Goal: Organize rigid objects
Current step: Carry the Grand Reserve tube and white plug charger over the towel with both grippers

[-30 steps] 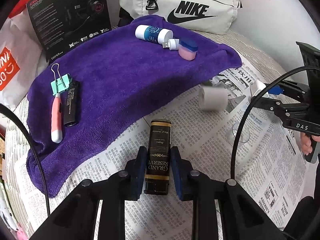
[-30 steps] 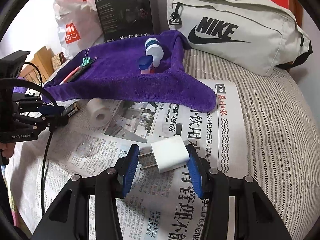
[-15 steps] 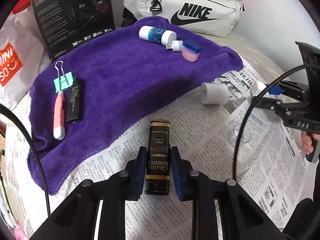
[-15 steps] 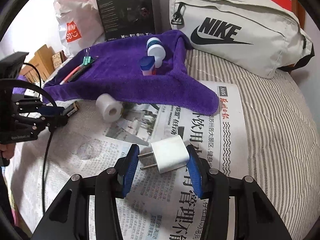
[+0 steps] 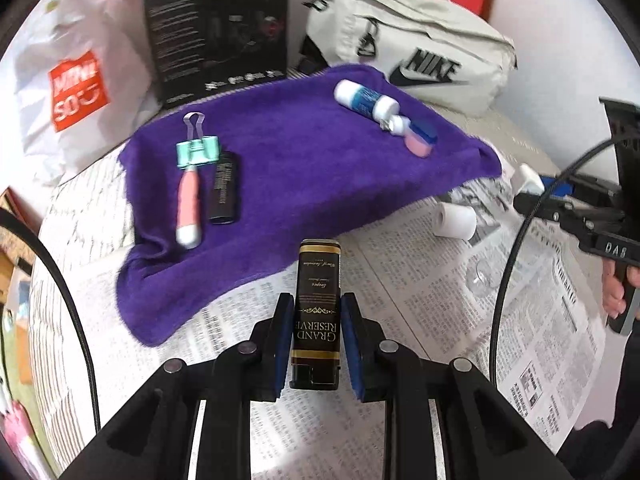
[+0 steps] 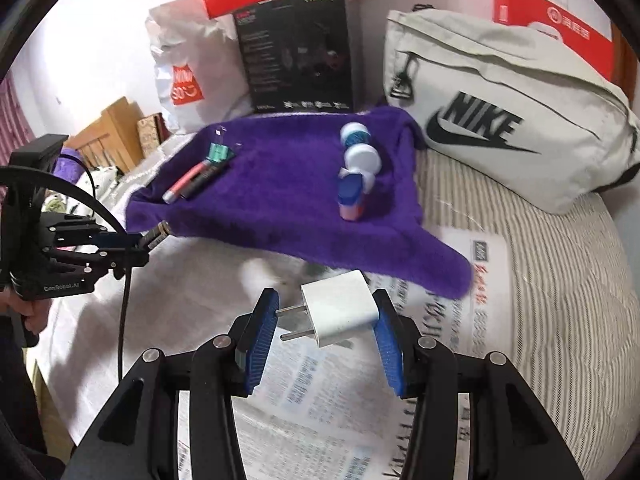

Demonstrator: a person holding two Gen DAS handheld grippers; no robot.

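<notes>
My left gripper (image 5: 316,316) is shut on a black "Grand Reserve" lighter (image 5: 317,300), held above the newspaper near the purple towel's (image 5: 304,168) front edge. My right gripper (image 6: 324,320) is shut on a white plug adapter (image 6: 340,312), held above the newspaper near the towel's right corner (image 6: 440,260). On the towel lie a green binder clip (image 5: 198,152), a pink pen (image 5: 188,208), a black lighter (image 5: 225,190), a white-blue bottle (image 5: 364,100) and a pink-blue case (image 5: 420,140).
A white tape roll (image 5: 456,220) and a clear suction cup (image 5: 482,276) lie on the newspaper (image 5: 440,340). A Nike bag (image 6: 512,120), a black box (image 6: 300,52) and a white shopping bag (image 6: 188,76) stand behind the towel.
Both grippers have lifted and moved toward the purple towel, each still holding its object. The towel now sits closer in both views.
</notes>
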